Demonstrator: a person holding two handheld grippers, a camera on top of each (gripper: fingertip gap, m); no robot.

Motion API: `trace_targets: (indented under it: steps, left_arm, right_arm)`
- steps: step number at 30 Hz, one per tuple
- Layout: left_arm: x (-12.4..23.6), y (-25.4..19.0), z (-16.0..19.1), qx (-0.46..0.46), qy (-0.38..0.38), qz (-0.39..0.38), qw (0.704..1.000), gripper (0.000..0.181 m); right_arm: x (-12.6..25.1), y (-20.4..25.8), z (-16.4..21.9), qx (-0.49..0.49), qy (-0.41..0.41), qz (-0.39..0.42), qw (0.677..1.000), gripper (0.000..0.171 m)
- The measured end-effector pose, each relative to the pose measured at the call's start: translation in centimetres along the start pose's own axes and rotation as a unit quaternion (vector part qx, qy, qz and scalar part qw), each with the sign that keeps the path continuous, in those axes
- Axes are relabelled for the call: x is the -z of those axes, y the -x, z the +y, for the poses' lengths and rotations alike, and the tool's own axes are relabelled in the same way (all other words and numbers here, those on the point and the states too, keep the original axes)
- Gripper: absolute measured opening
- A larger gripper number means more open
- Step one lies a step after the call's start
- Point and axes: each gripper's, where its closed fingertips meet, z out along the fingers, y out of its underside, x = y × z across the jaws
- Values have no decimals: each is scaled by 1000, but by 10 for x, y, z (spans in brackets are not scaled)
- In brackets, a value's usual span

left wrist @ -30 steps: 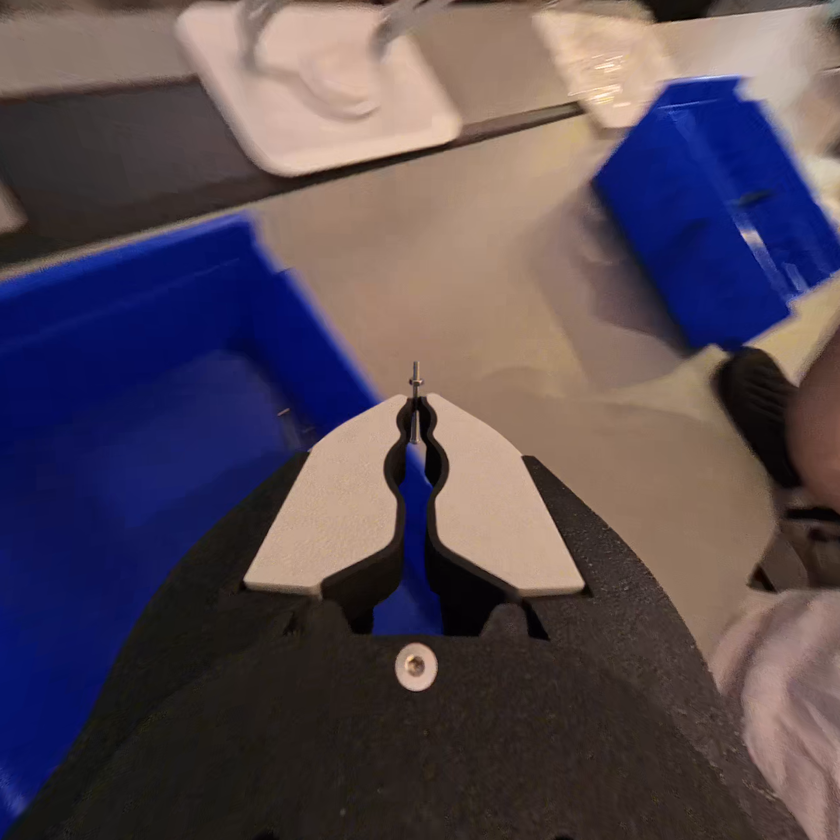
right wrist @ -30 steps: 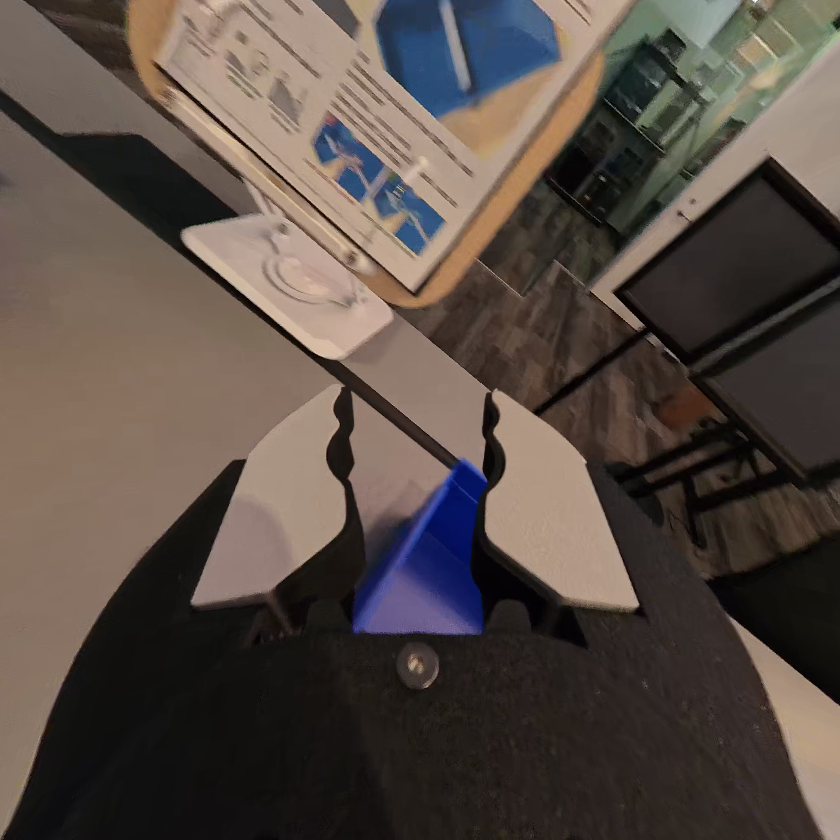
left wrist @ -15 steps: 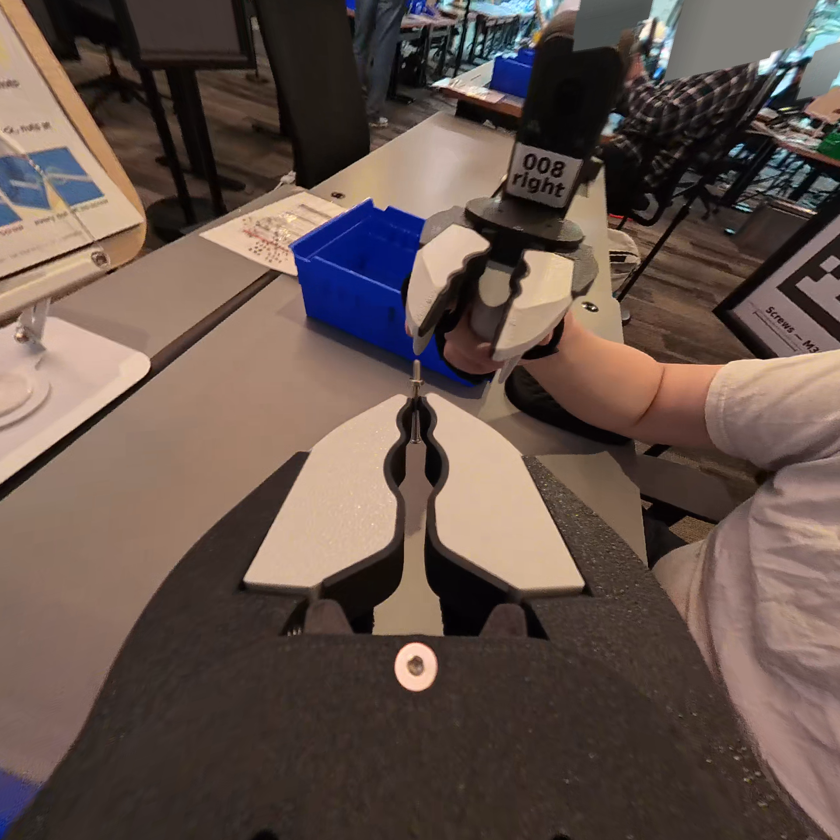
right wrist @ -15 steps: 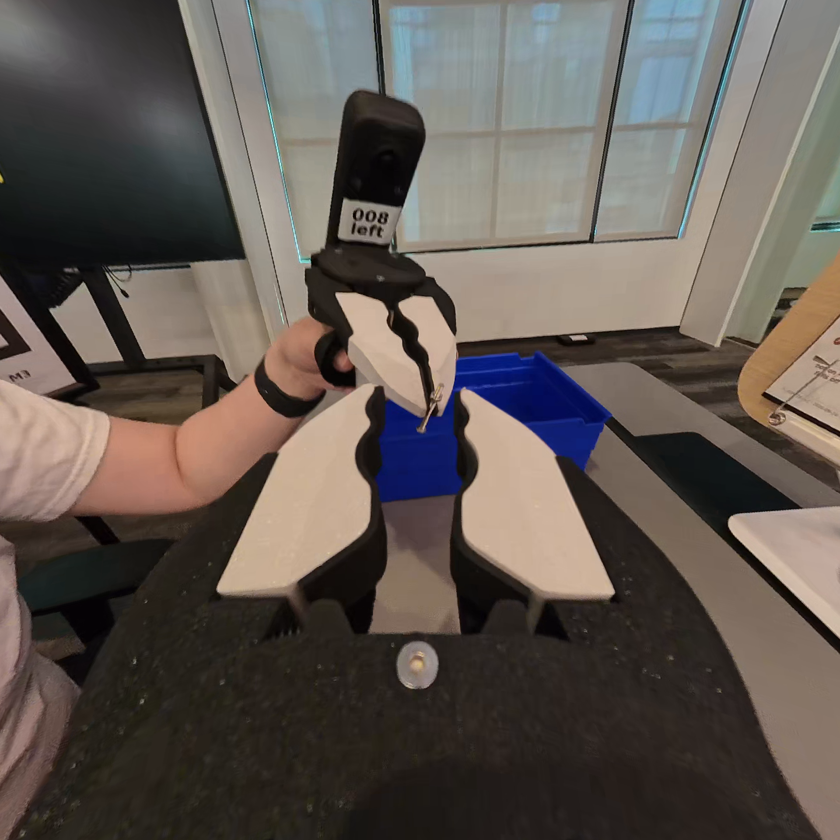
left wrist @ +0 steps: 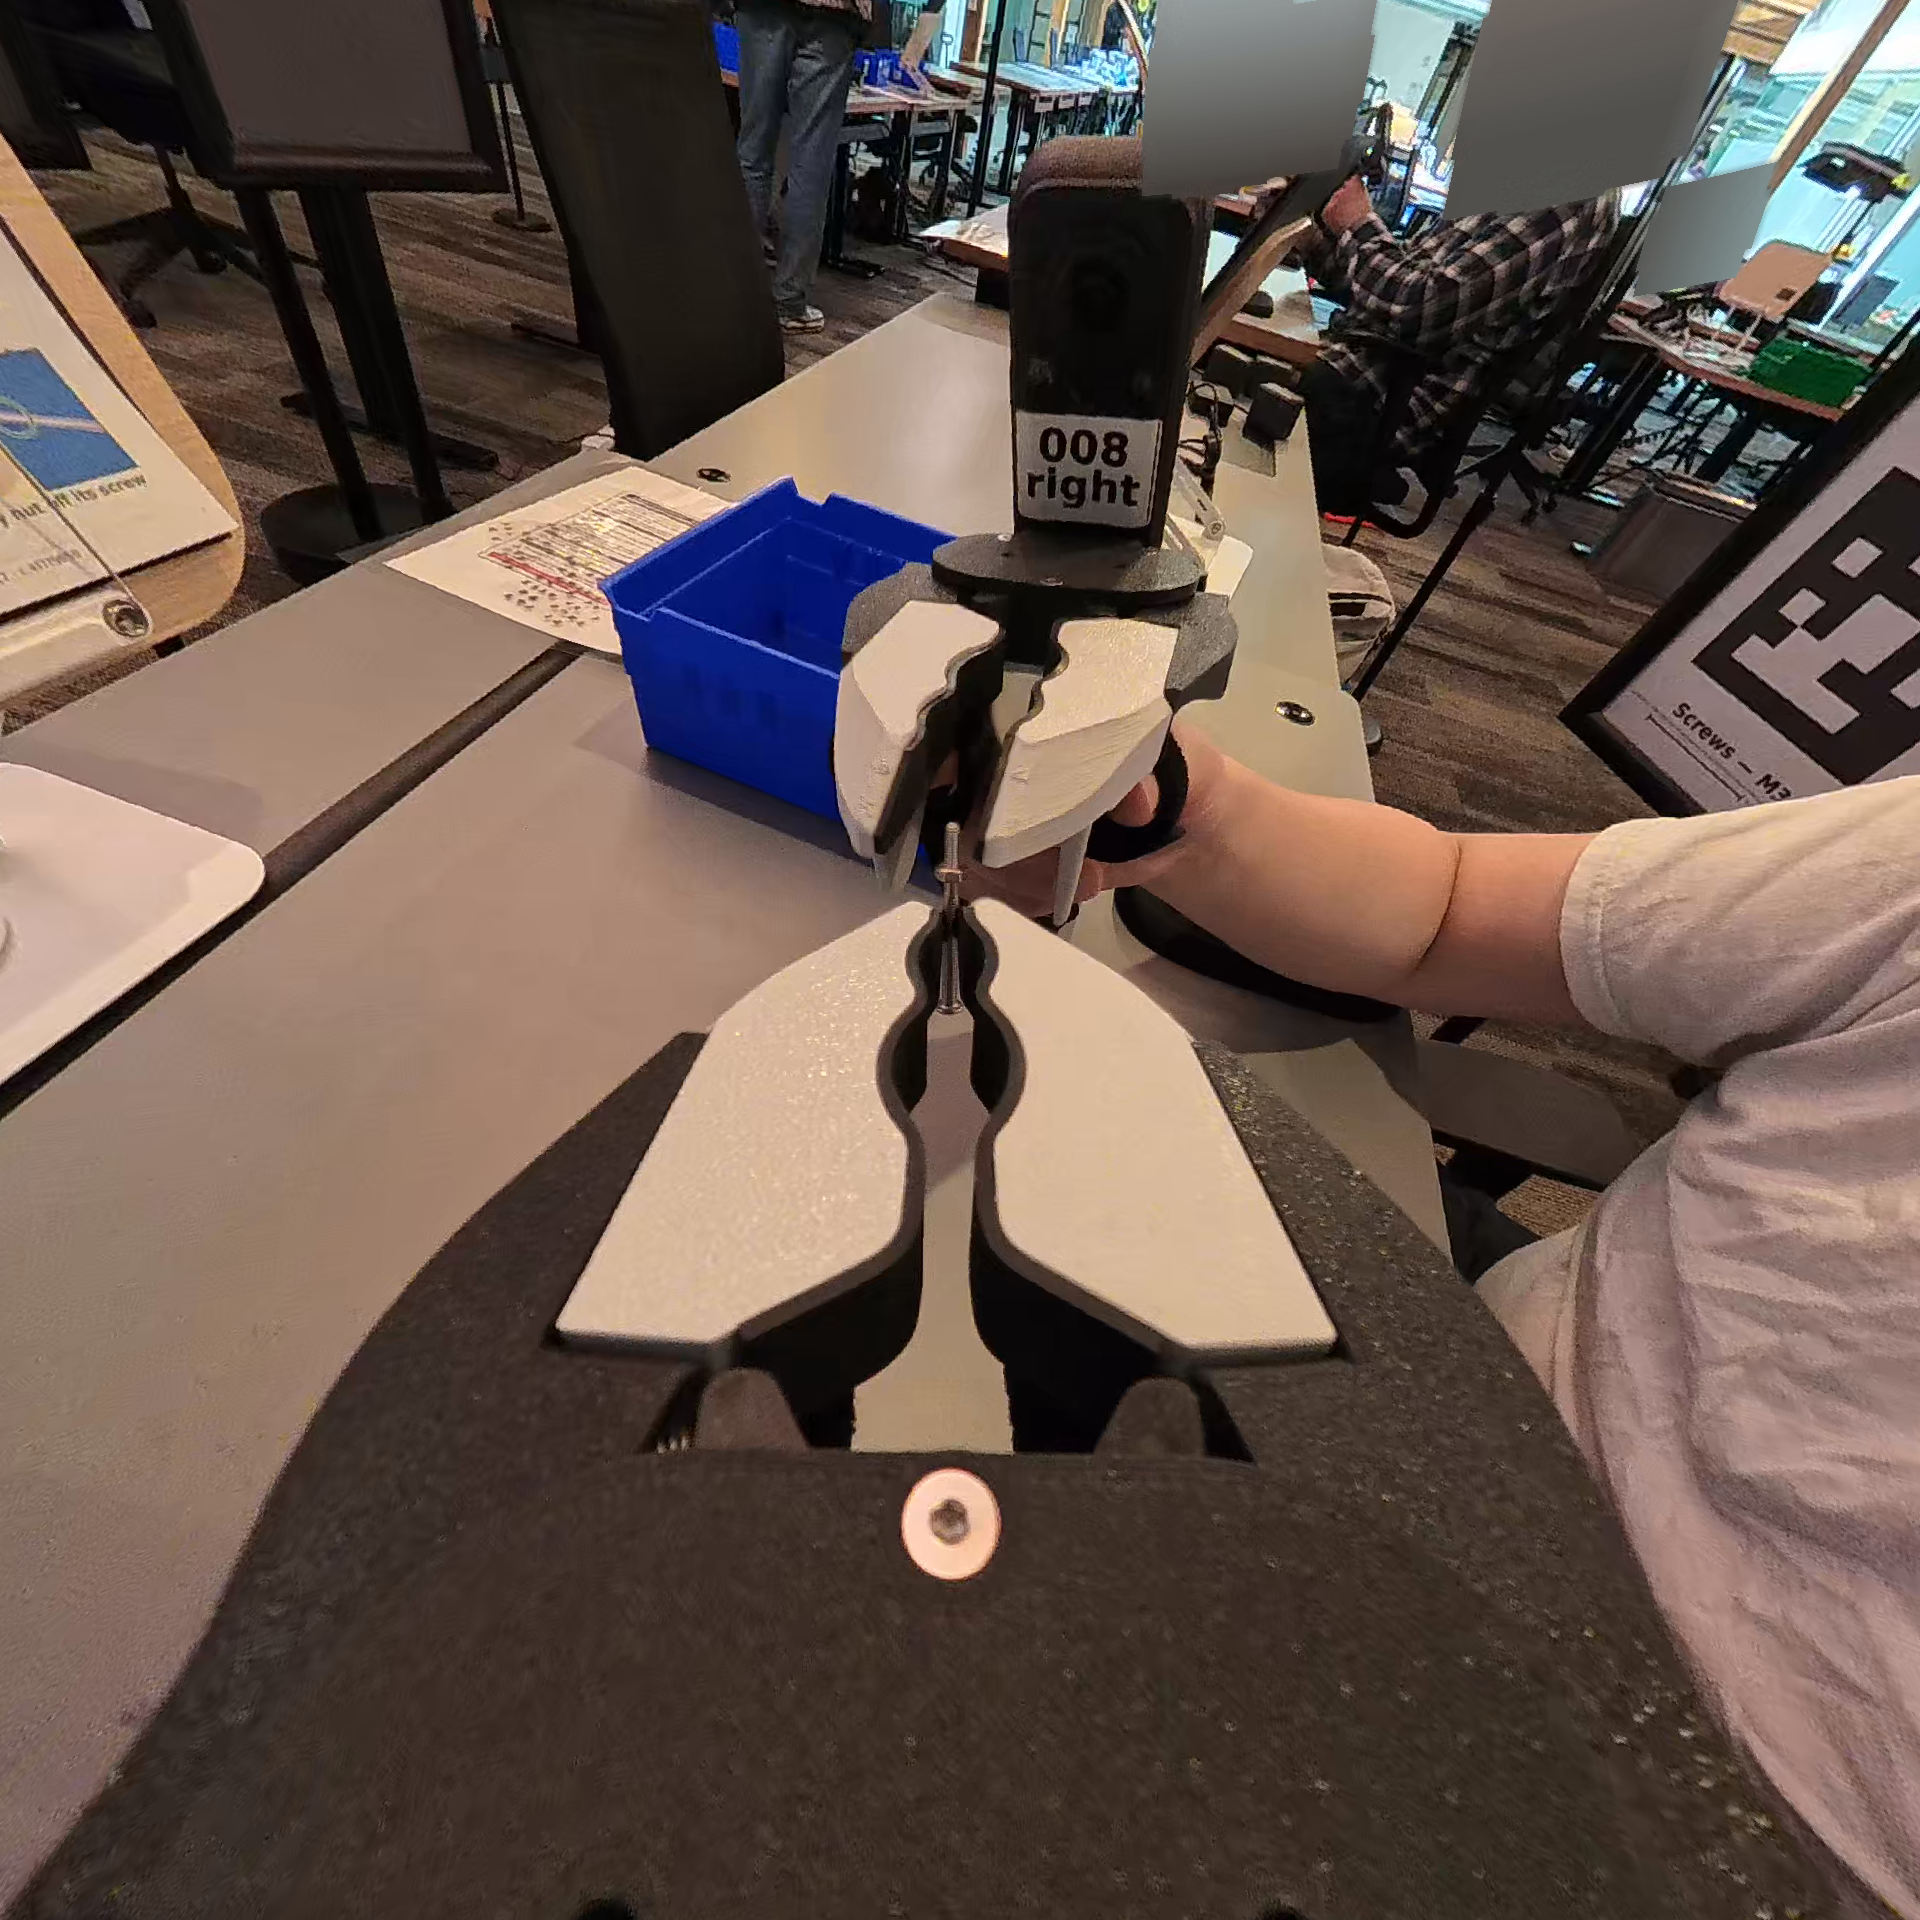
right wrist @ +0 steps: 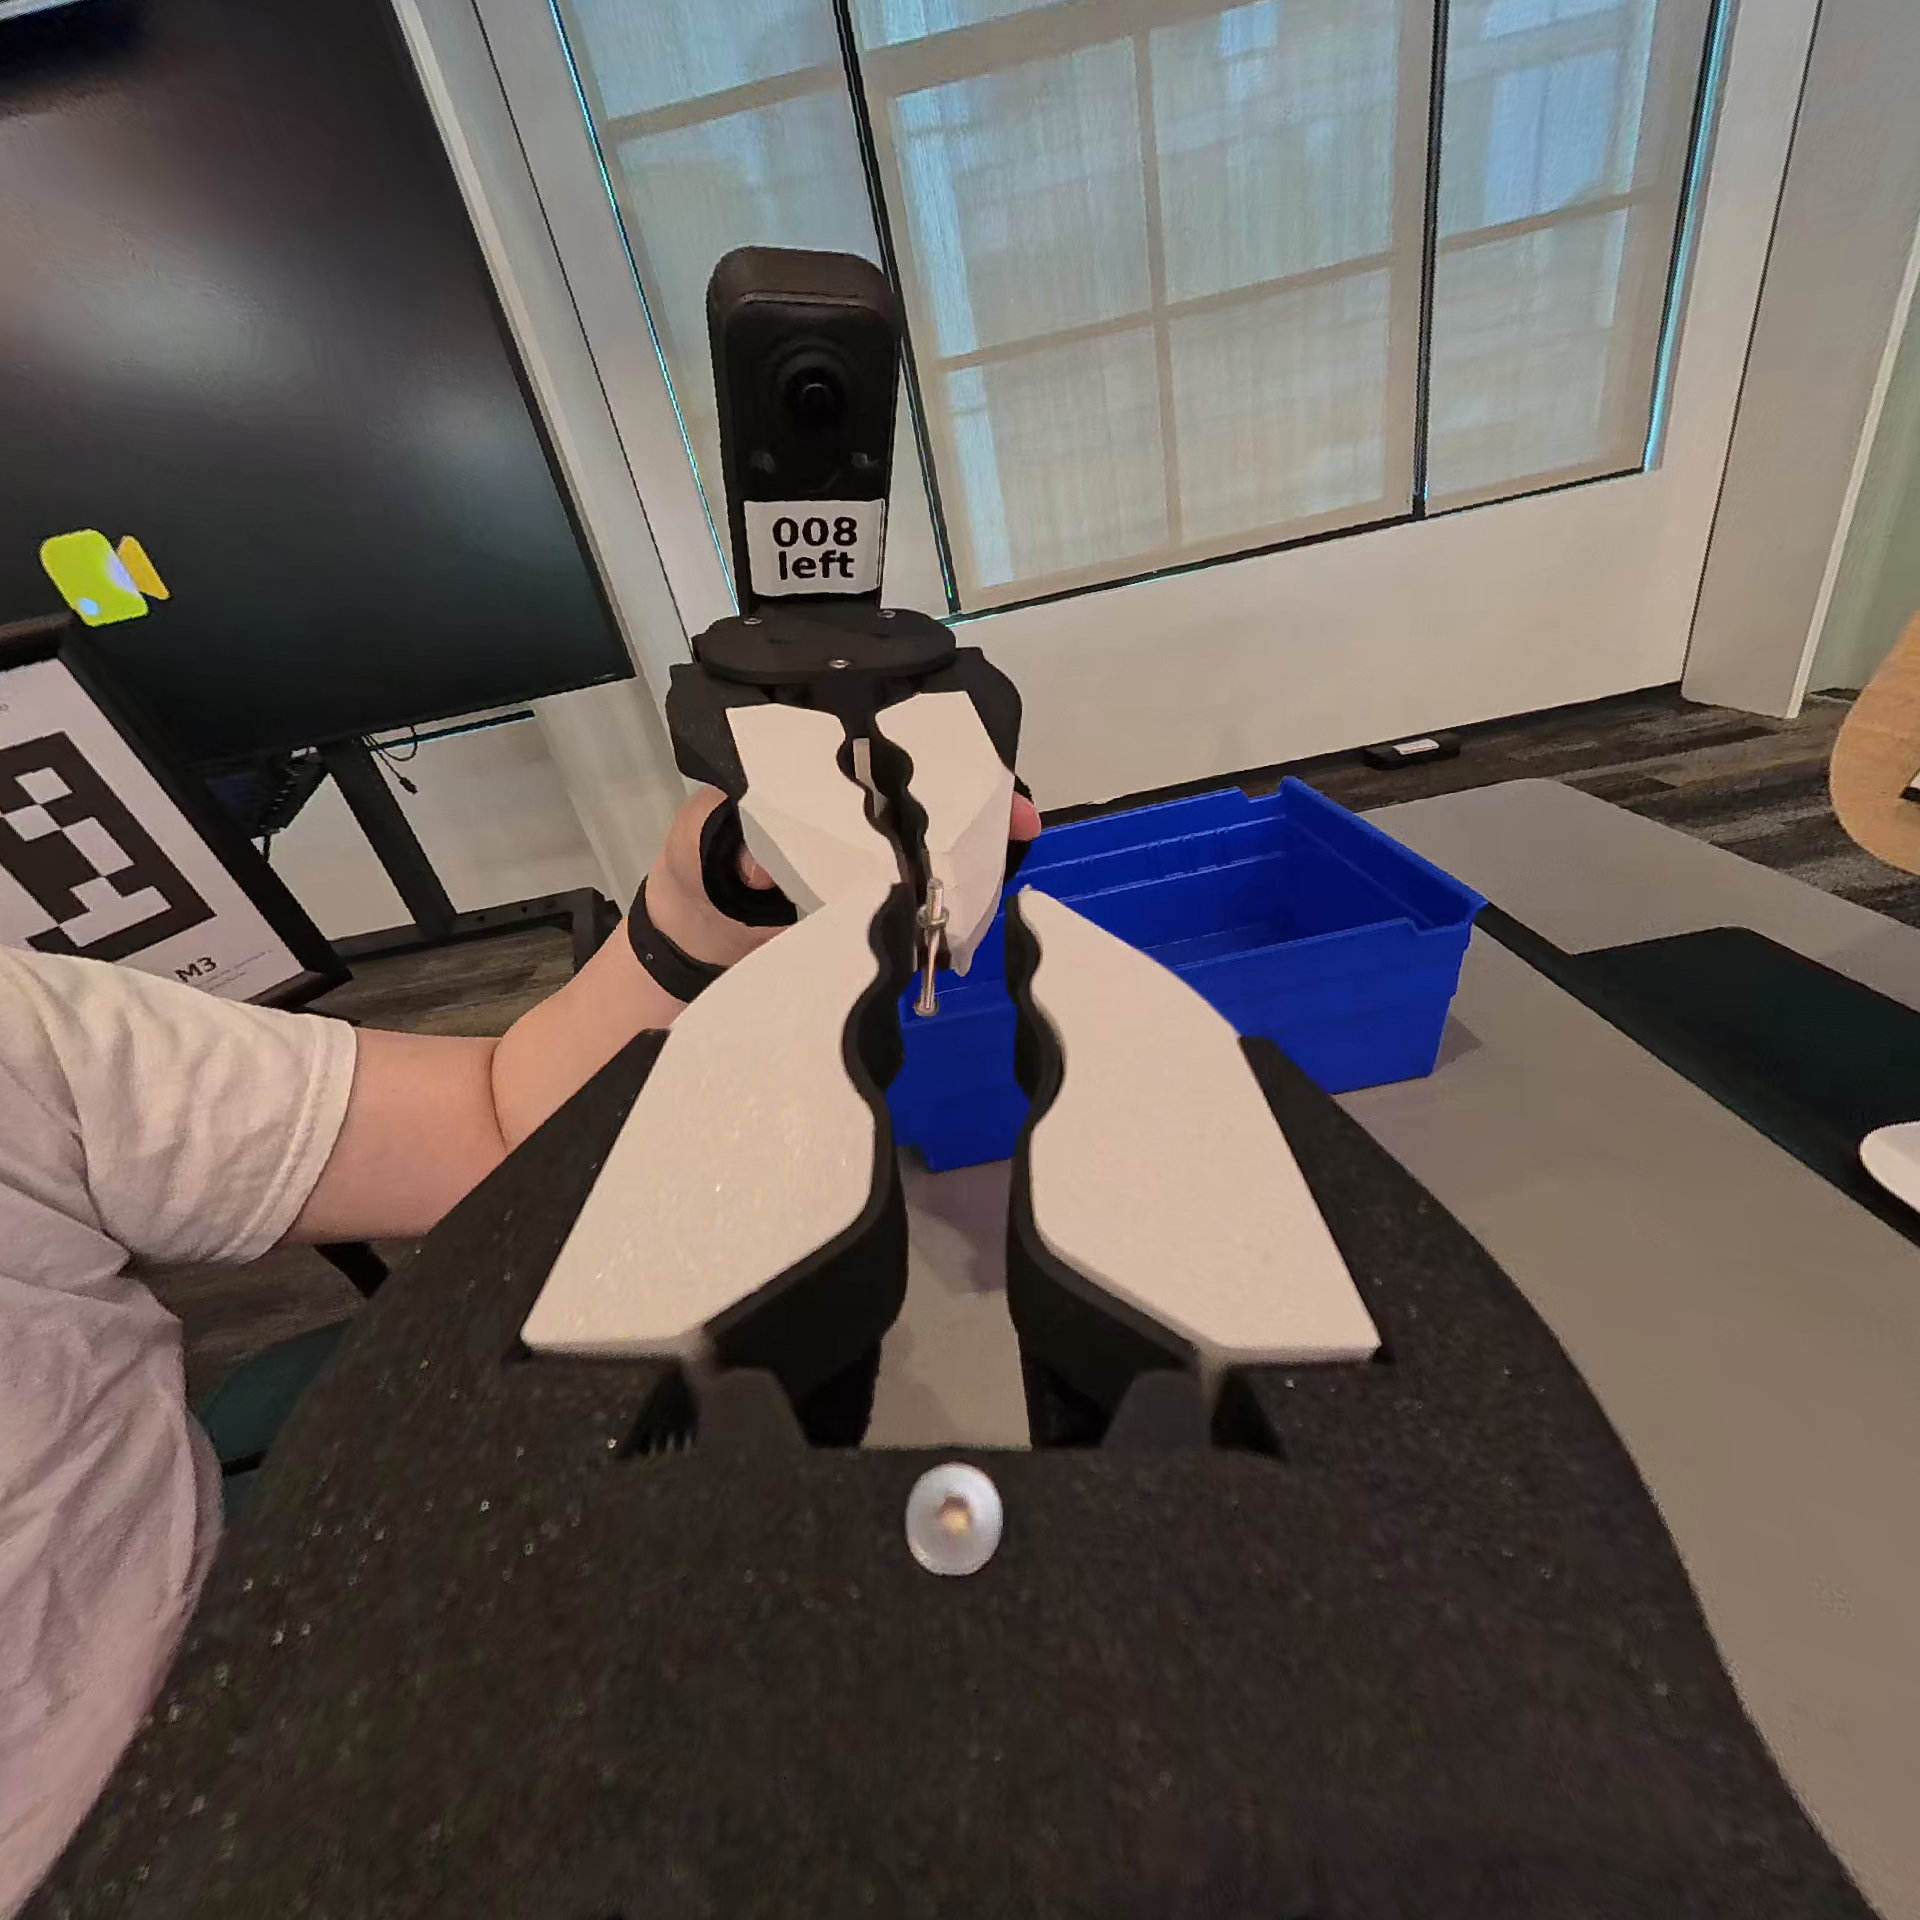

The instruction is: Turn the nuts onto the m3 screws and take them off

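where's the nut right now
The nut sits threaded on the screw clamped in the left gripper, just beyond its fingertips; the open right gripper flanks it, above the grey table.

A thin silver M3 screw (left wrist: 948,940) is held lengthwise between the closed tips of the left gripper (left wrist: 948,920), above the table. A small nut (left wrist: 950,875) is seen threaded on the shank just beyond the tips.

blue bin (left wrist: 748,644) on grey table (left wrist: 312,1039), printed sheet (left wrist: 561,540) behind.
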Motion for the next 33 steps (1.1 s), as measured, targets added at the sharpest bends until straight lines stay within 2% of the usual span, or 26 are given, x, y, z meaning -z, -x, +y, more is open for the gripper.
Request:
trace_targets:
  steps: [3, 13, 14, 16, 17, 20, 27, 33]
  left_arm:
    - [-1, 3, 1, 1, 1, -7, 1000, 2]
    - [-2, 0, 0, 4, -3, -5, 1000, 2]
    - [-2, 0, 0, 4, -5, -7, 1000, 6]
    - [-2, 5, 4, 2, 7, -20, 1000, 31]
    - [-3, 7, 6, -1, 13, -25, 1000, 36]
    - [-6, 9, 7, 1, 10, -25, 1000, 36]
    - [-14, -2, -2, 37, -5, 28, 999, 33]
    - [-11, 16, -8, 4, 50, -26, 998, 33]
  right_arm:
    - [0, 0, 2, -7, 0, -7, 1000, 5]
    - [-1, 3, 2, -32, -2, -31, 999, 4]
    - [0, 3, 1, -31, -4, -30, 999, 4]
    - [2, 4, -1, -33, -8, -32, 999, 4]
    - [3, 4, -3, -35, -7, -33, 999, 4]
    - [6, 4, -4, -28, 0, -29, 999, 3]
    - [13, 3, -11, 4, 2, -15, 1000, 3]
    - [26, 0, -26, 26, -11, 6, 1000, 3]
